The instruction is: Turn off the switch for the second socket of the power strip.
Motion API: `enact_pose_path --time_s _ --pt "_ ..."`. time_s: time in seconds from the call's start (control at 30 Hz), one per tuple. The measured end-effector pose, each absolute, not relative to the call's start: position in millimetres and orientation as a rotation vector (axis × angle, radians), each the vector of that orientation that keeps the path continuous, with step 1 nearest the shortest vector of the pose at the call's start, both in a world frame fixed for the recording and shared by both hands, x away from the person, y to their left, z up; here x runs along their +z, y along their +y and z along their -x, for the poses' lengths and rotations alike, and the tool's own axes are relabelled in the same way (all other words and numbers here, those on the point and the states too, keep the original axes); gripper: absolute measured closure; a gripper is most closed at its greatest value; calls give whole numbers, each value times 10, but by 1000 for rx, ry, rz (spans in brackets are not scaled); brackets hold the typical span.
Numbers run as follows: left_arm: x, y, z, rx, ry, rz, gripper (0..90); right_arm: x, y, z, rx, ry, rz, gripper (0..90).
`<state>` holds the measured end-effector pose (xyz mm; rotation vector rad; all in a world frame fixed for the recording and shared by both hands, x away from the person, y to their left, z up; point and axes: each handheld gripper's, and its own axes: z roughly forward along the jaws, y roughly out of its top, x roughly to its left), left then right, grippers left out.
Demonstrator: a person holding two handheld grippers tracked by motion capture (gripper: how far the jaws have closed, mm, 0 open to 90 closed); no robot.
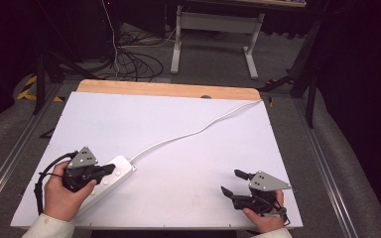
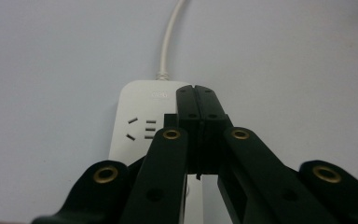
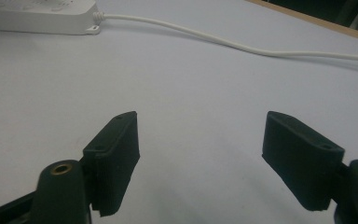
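Observation:
A white power strip (image 1: 113, 174) lies at the front left of the white table top, its white cord (image 1: 193, 130) running to the far right edge. My left gripper (image 1: 110, 168) hovers right over the strip, jaws pressed together with nothing between them. In the left gripper view the shut jaws cover the strip (image 2: 140, 116) near its cord end (image 2: 164, 74), beside a socket. My right gripper (image 1: 232, 181) rests at the front right, jaws wide apart and empty. The right gripper view has the strip (image 3: 42, 16) far off at top left and the cord (image 3: 242, 44) crossing the table.
The white board (image 1: 178, 163) sits on a wooden table whose far edge (image 1: 168, 89) shows beyond it. Dark floor with cables (image 1: 129, 59) and a desk frame (image 1: 218, 34) lies behind. Metal rails (image 1: 10, 158) run along both sides.

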<state>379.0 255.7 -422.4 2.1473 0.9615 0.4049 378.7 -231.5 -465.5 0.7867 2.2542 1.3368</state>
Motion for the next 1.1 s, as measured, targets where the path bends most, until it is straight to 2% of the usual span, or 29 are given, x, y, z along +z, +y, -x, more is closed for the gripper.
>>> enact_pose_path --time_s 0.17,0.37,1.1 --pt "-4220 2526 -3794 334 1028 -2241 898 -4658 -2311 -3786 1332 2258 -781 279" --pt "-4230 2515 -3803 307 1092 -2309 898 -4659 -2310 -3788 1330 2259 -779 280" --pt "-4287 2489 -3867 257 1156 -2459 898 -4662 -2304 -3788 1322 2264 -778 280"
